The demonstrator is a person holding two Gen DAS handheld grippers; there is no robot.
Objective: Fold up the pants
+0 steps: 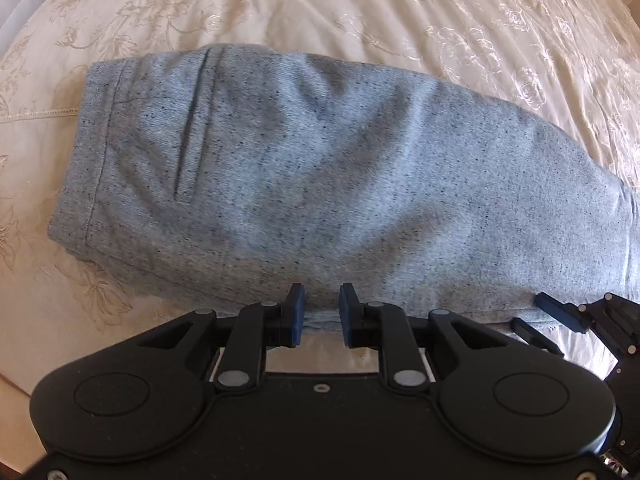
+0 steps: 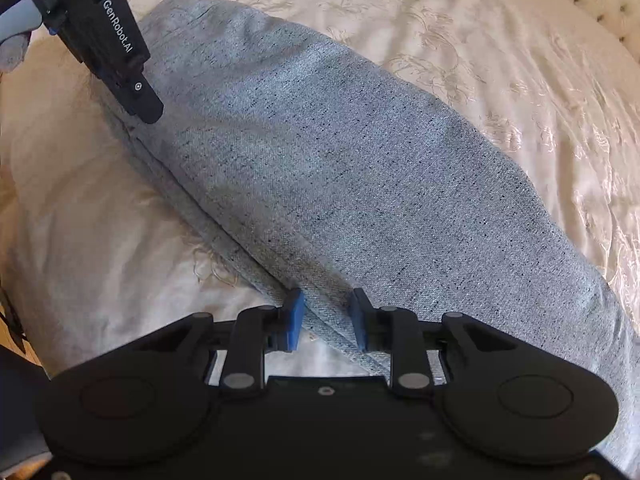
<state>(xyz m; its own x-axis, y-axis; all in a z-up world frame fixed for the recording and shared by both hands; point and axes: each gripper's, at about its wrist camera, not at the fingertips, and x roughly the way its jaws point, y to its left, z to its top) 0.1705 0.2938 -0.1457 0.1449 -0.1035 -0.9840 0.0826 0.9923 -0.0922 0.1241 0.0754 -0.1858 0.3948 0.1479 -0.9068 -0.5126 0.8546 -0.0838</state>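
Lying across a cream embroidered bedspread [image 1: 460,20], the grey pants [image 1: 320,168] are already doubled into a thick, several-layered bundle, with the waistband and a slit pocket [image 1: 192,128] at about nine o'clock in the left wrist view. The knit looks soft, limp and fairly light; I judge it will sag and slide apart layer by layer unless all thicknesses are pinched together, so the near folded edge is the place to take hold.

At six o'clock in that view, the left gripper [image 1: 322,314] sits at this near edge with a narrow gap between its blue pads; cloth lies in the gap, but whether it is clamped I cannot tell.

Further right, the right gripper [image 2: 326,318] has its pads parted around a raised ridge of the same edge, apparently touching it on both sides; firm hold or not, I cannot tell.

Only one marking reads: "GenRobot.AI", white on the left tool's black body [image 2: 116,28] at eleven o'clock in the right wrist view.
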